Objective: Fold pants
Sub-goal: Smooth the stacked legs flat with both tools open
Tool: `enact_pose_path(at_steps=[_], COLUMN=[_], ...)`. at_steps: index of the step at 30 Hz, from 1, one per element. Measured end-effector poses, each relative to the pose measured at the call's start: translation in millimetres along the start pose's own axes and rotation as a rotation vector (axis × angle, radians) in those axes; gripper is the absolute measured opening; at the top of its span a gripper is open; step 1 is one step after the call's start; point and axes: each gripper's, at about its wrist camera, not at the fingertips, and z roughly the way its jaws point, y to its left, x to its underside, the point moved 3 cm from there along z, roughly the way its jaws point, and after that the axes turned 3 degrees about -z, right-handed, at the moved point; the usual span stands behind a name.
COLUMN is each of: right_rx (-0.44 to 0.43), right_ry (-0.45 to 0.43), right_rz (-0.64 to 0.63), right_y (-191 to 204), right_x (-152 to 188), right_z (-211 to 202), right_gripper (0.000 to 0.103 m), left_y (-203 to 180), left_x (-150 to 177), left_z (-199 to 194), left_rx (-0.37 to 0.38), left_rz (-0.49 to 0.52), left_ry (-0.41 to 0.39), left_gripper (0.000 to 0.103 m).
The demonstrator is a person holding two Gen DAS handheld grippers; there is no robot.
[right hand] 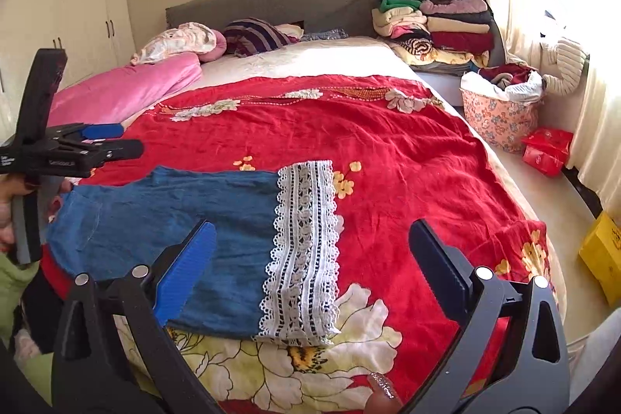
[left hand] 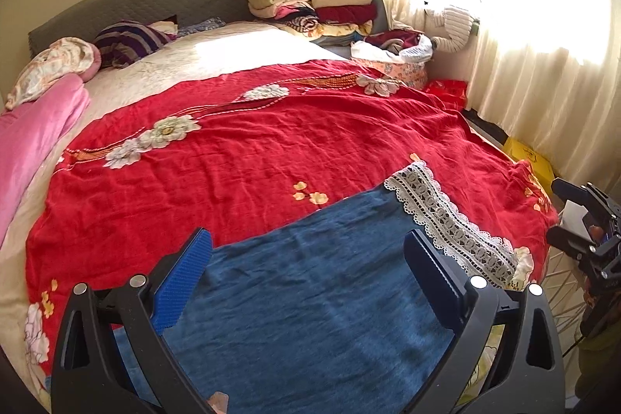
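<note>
- The pants (right hand: 163, 239) lie flat near the front edge of the bed, on the red floral bedspread (right hand: 388, 150). They are blue, with a white lace cuff (right hand: 302, 247) at the end toward the right.
- In the right wrist view the garment appears as a single leg-width panel, so the legs are judged to be already laid one on the other. The waist end, toward the left, is partly hidden.
- Left gripper (left hand: 308, 278): jaws spread wide, nothing between them. It hovers over the blue cloth, away from the cuff.
- Right gripper (right hand: 312, 270): jaws spread wide, nothing held. It hangs above the lace cuff and the bedspread just beside it.
- Step in hand, as a judgement: positioning for the crosswise fold, cuff end toward waist end.
- Next move calls for: lowering the right gripper to the cuff edge, closing on all layers, and carrying the cuff leftward over the cloth while the left gripper pins or grasps the waist end.
- Risk: the lace may catch on a finger pad, or only the top layer may be picked up.
</note>
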Motion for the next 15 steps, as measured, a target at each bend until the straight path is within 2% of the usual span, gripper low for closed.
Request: enact_pose_path(at_steps=[8, 15], right_rx=[-0.019, -0.052], right_ry=[0.067, 0.121], right_rz=[0.039, 0.072], right_y=[-5, -2], right_x=[21, 36], right_z=[19, 33], right_gripper=[0.094, 0.094], left_y=[-17, -24], left_x=[-11, -17], left_z=[34, 69], left_rx=[0.055, 0.098], left_rz=[0.032, 0.021], left_ry=[0.054, 0.106], left_gripper=[0.099, 0.099])
